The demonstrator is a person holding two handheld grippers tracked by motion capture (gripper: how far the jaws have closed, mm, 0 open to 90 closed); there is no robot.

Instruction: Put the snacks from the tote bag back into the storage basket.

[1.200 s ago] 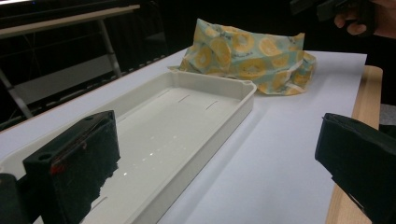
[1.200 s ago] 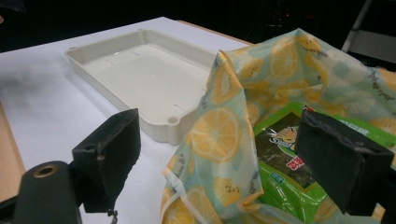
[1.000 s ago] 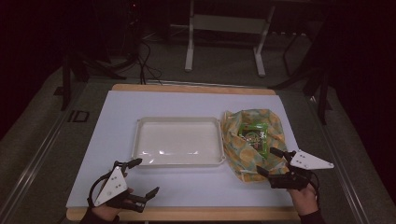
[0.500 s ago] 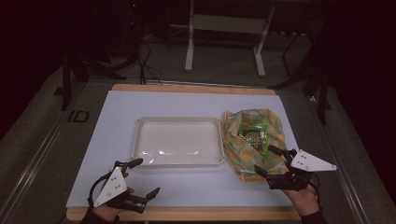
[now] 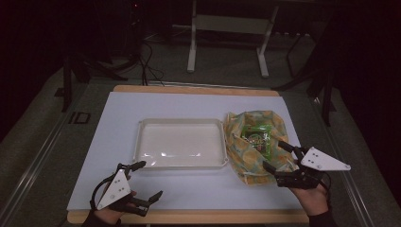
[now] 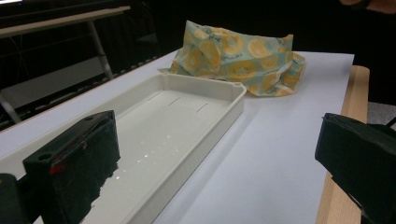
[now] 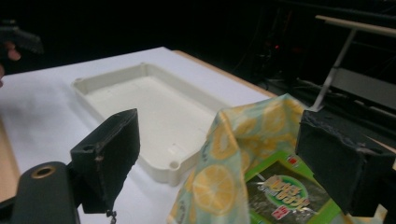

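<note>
Lemon-printed cloth [image 5: 255, 144] lies bunched on the white tabletop [image 5: 161, 106], just right of an empty white tray [image 5: 179, 143], and from the high view we see it opened at the top with a green packet [image 5: 257, 137] lying in its folds. In the right gripper view we see that packet [image 7: 285, 196] up close, between our right tool's [image 7: 236, 158] two black jaws, with a dark round label and a red mark we cannot read; the jaws stand wide apart and clamp nothing. In the left gripper view we see the cloth [image 6: 238, 58] only from the side, as a closed hump beyond the tray's far end [image 6: 224, 91], the packet hidden.

In the high view our right tool [image 5: 276, 156] hovers at the cloth's near right edge, its jaws reaching over the fabric toward the packet, our right hand [image 5: 314, 198] behind it near the tabletop's front edge. Our left tool [image 5: 149, 179] sits low at the front left, jaws spread wide and empty, pointing right past the tray's near left corner; the tray lies just ahead of it, and the cloth well beyond. Our left hand [image 5: 111, 210] grips it at the wooden front edge [image 5: 198, 216].
</note>
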